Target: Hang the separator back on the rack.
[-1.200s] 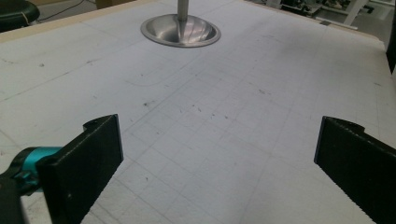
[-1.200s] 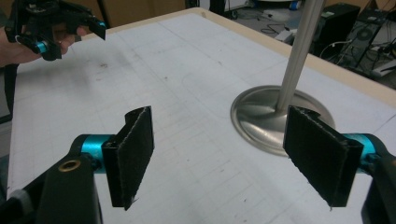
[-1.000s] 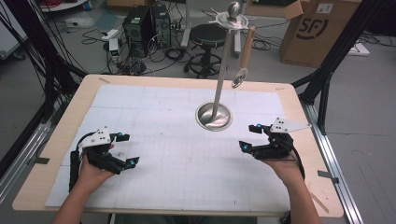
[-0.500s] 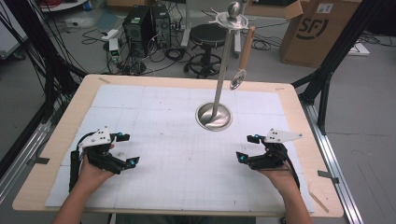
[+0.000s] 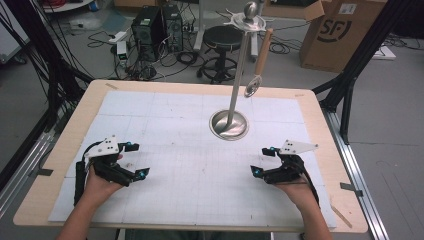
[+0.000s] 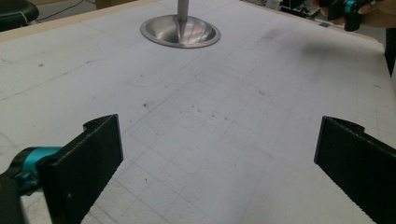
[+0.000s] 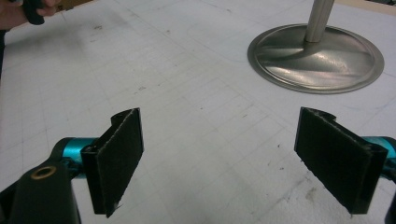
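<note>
Cables and boxes clutter the floor behind my desk. Main thing is the metal stand near the far edge's middle, with a ladle hanging off its top hook; the dish-shaped base looks empty. My left hand-held gripper and right hand-held gripper rest by the near corners, jaws wide apart, holding nothing. I'd guess we're at the start: next is reaching the right one up for the ladle's handle.

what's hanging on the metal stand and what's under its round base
A wooden-handled utensil with a metal head hangs from the top of the stand. The round base sits on the white gridded mat; the mat directly beneath it is covered.
</note>
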### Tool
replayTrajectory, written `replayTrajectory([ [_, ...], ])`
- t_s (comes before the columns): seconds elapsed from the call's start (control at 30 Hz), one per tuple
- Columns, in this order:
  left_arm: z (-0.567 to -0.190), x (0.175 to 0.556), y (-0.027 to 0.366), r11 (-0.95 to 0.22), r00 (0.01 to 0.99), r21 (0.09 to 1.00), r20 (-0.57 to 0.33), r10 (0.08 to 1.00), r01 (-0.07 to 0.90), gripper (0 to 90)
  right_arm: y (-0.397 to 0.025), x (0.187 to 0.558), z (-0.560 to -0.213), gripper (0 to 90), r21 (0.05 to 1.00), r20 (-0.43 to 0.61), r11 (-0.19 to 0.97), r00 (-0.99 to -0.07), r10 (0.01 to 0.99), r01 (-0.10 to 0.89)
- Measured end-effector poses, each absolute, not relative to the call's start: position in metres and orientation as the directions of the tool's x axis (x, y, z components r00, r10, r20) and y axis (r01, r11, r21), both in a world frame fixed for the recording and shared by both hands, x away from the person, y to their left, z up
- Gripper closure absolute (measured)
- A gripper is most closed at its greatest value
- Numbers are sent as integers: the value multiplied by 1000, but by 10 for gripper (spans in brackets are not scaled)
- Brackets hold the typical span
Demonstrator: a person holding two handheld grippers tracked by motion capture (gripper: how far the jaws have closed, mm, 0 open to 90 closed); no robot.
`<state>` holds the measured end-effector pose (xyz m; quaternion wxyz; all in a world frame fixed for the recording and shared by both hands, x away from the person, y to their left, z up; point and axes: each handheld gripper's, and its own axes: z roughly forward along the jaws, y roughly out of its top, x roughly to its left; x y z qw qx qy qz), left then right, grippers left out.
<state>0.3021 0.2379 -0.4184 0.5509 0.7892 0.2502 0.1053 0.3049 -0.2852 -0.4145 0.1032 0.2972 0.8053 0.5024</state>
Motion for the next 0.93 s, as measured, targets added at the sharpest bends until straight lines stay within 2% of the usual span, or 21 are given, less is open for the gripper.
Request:
replayTrajectory([
  [0.93,-419,303,237,-274,855,920,-109,508,280,17,-289,306,-418,148,867,139,314,-792,594,387],
])
